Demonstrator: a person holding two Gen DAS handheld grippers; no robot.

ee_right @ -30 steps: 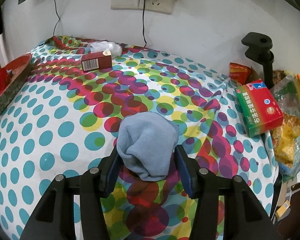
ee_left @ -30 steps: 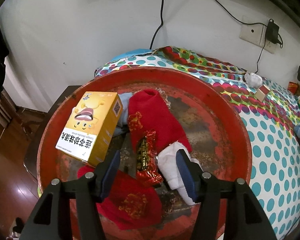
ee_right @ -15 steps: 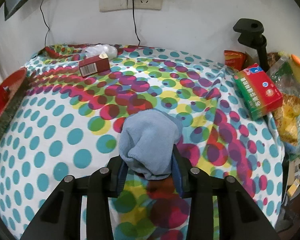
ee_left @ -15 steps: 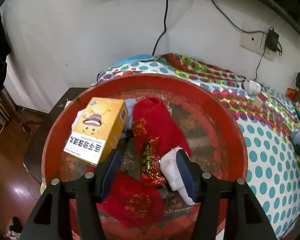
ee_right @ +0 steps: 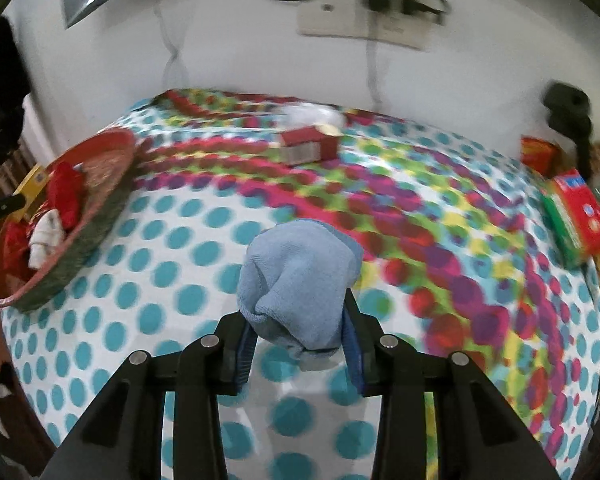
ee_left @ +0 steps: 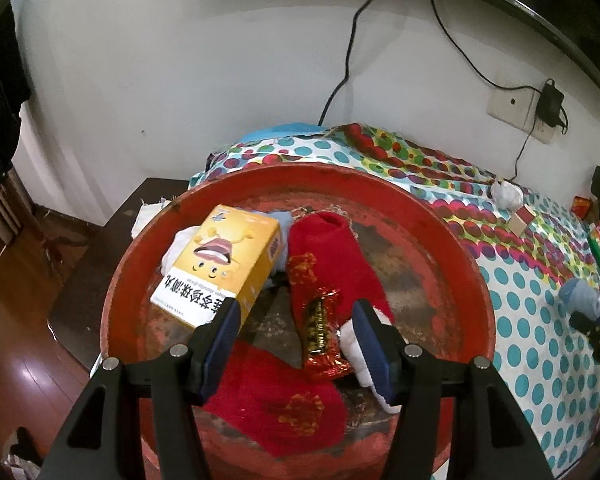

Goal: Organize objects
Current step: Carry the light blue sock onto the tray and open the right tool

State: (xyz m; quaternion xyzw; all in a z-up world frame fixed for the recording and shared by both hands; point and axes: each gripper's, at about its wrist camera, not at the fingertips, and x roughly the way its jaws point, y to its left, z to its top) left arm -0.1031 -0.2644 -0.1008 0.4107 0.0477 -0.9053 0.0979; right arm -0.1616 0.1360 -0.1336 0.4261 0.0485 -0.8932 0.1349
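Note:
My right gripper [ee_right: 300,344] is shut on a light blue sock [ee_right: 300,280] and holds it above the polka-dot cloth; the sock also shows in the left wrist view [ee_left: 579,300]. My left gripper [ee_left: 296,332] is open and empty above the round red tray [ee_left: 451,240]. In the tray lie a yellow box [ee_left: 220,264], a red sock [ee_left: 335,256], a red candy wrapper [ee_left: 319,332], a white sock [ee_left: 351,348] and a red cloth [ee_left: 284,396]. The tray shows at the left of the right wrist view [ee_right: 96,208].
A small red box [ee_right: 307,146] and a white wad [ee_right: 311,114] lie at the back of the polka-dot cloth [ee_right: 160,320]. A green and red box [ee_right: 579,216] and snack bags sit at the right edge. A black stand [ee_right: 571,120] rises at the back right.
My right gripper closed on the blue sock, lifted it off the cloth and swung left toward the tray. My left gripper drew back and up from the tray, still open.

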